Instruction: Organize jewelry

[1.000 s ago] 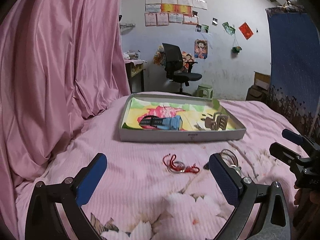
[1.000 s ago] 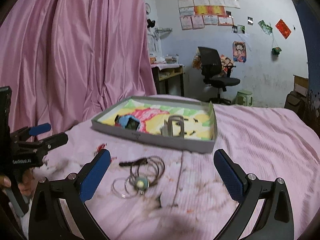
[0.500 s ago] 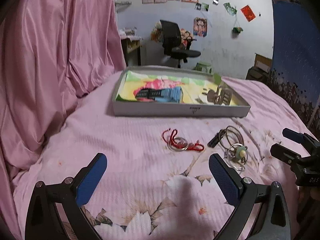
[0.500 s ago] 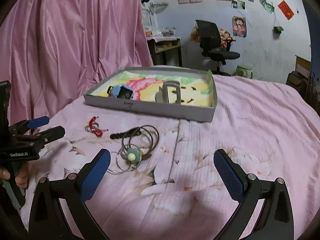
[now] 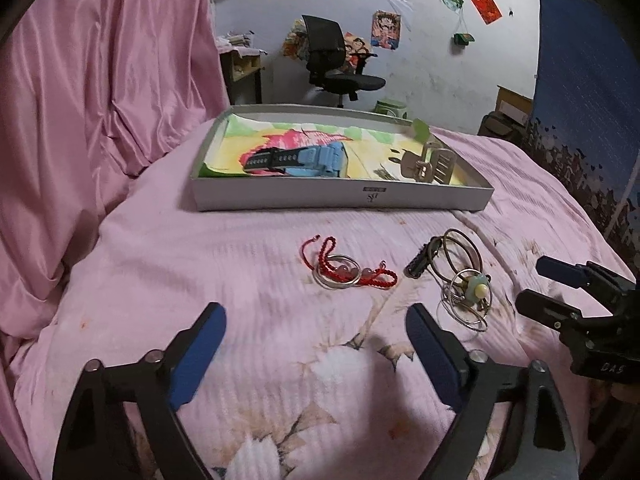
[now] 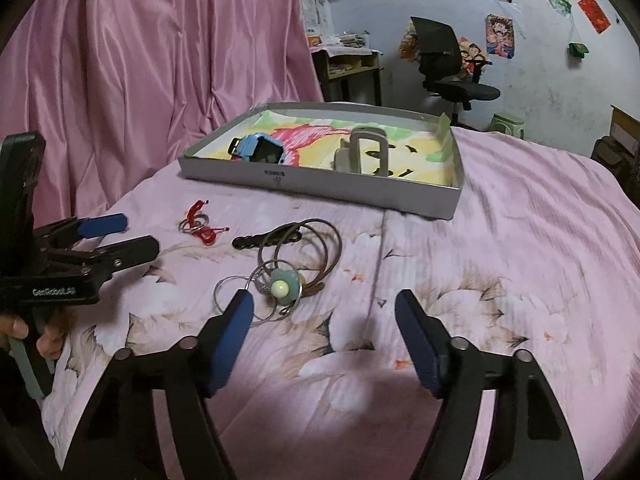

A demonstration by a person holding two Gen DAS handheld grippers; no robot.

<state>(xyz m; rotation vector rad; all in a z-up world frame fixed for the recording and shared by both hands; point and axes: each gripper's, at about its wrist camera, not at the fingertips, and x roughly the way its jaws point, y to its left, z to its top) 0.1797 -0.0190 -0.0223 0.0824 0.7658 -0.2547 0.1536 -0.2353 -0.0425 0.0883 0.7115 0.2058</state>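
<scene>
Two heaps of jewelry lie on the bed (image 5: pixel 168 280): a red cord (image 5: pixel 348 270) tangled with a ring, and to its right a bundle of hoops (image 6: pixel 298 258) with a pale bead and a dark clip. In the tray (image 5: pixel 340 200) beyond lie one blue watch (image 5: pixel 298 160) and one grey clasp (image 5: pixel 430 162). The left gripper (image 5: pixel 316 354) hovers with jaws apart, near of the cord. The right gripper (image 6: pixel 324 334) has jaws apart too, its left tip over the bundle's near hoop. Pink floral bedding, a pink curtain (image 5: pixel 100 80) at left; one office chair (image 5: pixel 336 60) by the far wall.
</scene>
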